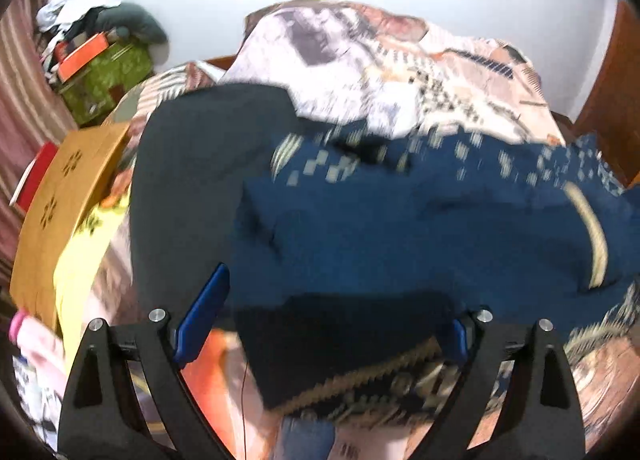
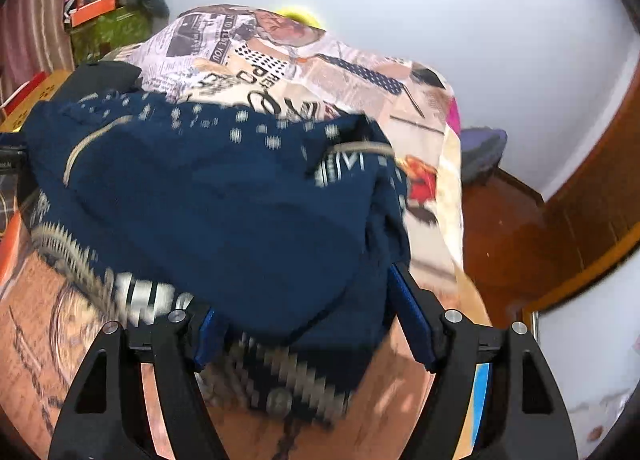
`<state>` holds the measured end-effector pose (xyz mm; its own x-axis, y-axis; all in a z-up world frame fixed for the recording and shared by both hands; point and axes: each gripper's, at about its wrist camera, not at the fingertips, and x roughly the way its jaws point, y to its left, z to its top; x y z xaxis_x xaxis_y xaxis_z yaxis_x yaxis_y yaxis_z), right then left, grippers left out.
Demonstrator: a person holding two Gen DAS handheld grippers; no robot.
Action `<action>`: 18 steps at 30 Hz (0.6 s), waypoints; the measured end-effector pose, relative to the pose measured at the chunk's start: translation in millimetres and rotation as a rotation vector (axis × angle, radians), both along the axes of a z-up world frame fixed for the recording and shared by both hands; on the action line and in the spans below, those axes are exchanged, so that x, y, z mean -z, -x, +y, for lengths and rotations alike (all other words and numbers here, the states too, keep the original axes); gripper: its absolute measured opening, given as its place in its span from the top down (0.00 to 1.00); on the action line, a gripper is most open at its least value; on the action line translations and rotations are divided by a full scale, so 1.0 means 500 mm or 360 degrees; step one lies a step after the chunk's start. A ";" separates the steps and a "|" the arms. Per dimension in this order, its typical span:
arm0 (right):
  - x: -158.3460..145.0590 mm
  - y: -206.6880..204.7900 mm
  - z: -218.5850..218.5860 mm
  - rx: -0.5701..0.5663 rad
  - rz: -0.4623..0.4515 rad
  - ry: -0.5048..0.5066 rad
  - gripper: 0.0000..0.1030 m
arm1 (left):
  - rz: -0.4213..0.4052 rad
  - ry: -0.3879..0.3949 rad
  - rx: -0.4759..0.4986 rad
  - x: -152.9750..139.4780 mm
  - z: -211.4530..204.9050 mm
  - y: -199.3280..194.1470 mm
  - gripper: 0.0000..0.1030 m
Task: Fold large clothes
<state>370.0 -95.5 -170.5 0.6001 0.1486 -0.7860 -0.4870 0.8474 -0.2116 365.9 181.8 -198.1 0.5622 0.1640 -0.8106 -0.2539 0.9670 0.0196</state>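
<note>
A navy blue garment point(image 1: 400, 220) with cream patterned trim lies bunched on the bed; it also shows in the right wrist view point(image 2: 224, 204). A dark grey cloth point(image 1: 192, 180) lies under its left side. My left gripper point(image 1: 332, 316) has its blue fingers point(image 1: 204, 312) spread wide with the garment's edge draped between them. My right gripper point(image 2: 304, 320) is likewise spread wide, blue fingers point(image 2: 412, 316) on either side of a bunched fold of the garment. Both views are motion-blurred.
A newspaper-print bedsheet point(image 2: 312, 60) covers the bed. A wooden board point(image 1: 60, 188) and a yellow cloth point(image 1: 80, 260) lie at the left. A green box with clutter point(image 1: 108, 76) stands by the curtain. A wooden headboard point(image 2: 592, 196) and floor are at the right.
</note>
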 end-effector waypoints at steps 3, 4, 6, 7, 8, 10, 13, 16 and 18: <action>-0.018 -0.066 0.025 -0.0017 0.0030 -0.0047 0.32 | -0.0021 -0.0005 0.0045 -0.036 0.011 -0.066 0.11; -0.034 -0.100 0.035 -0.0001 0.0022 -0.0073 0.32 | -0.0036 -0.0020 0.0039 -0.049 0.020 -0.087 0.11; -0.062 -0.146 0.039 0.0081 -0.0015 -0.0128 0.32 | -0.0072 -0.0080 -0.0037 -0.080 0.042 -0.126 0.11; -0.082 -0.174 0.036 0.0168 -0.0035 -0.0188 0.32 | -0.0093 -0.0067 -0.0063 -0.092 0.051 -0.136 0.11; -0.092 -0.186 0.032 0.0220 -0.0039 -0.0234 0.32 | -0.0135 -0.0022 -0.0094 -0.107 0.062 -0.142 0.11; -0.111 -0.202 0.022 0.0294 -0.0013 -0.0358 0.32 | -0.0186 0.0042 -0.0118 -0.121 0.070 -0.141 0.11; -0.121 -0.190 0.019 0.0270 0.0010 -0.0444 0.32 | -0.0215 0.0094 -0.0095 -0.126 0.066 -0.124 0.10; -0.116 -0.155 0.027 0.0213 0.0022 -0.0415 0.32 | -0.0192 0.0077 -0.0075 -0.118 0.056 -0.100 0.10; -0.106 -0.130 0.033 0.0155 0.0067 -0.0400 0.32 | -0.0170 0.0092 -0.0058 -0.108 0.050 -0.076 0.11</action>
<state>435.2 -78.9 -117.7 0.5889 0.2850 -0.7563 -0.4043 0.9141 0.0296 403.9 206.5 -144.1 0.6402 0.1406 -0.7553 -0.2868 0.9558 -0.0652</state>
